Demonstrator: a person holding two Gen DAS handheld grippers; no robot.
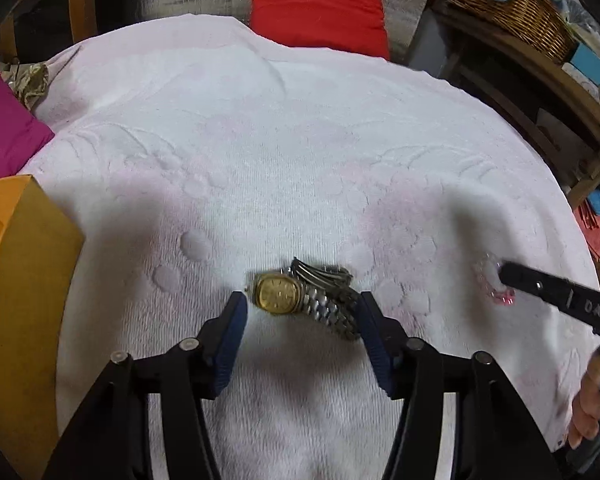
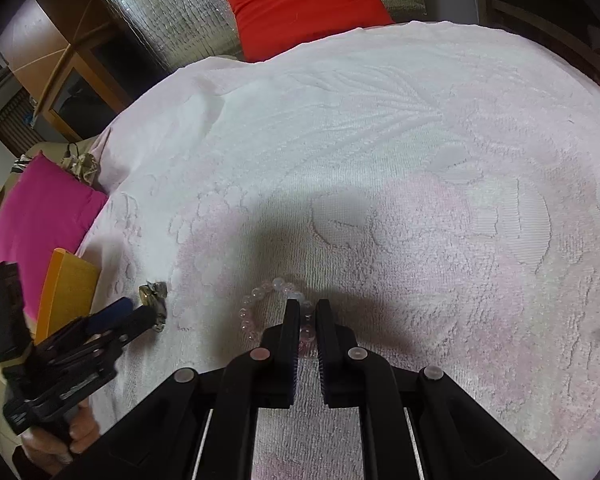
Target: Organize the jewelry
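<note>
Left gripper (image 1: 302, 308): pitched steeply downward, jaws standing apart, blue pads (image 1: 230, 336) clear on both sides, nothing pressed between them. It is gripped low on its handle by the left hand (image 2: 66, 438), fingers curled round.

Right gripper (image 2: 307, 312): likewise pitched steeply downward, jaws drawn nearly together, only a narrow gap left between the fingers (image 2: 291, 320). The right hand (image 1: 590, 404) is seen wrapped round its handle, at the right edge of the left wrist view.

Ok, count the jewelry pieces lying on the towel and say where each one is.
2. The gold-faced watch lies between the open left gripper's fingers. The pink bead bracelet sits at the right gripper's shut tips. Others may be hidden in the yellow box.
</note>
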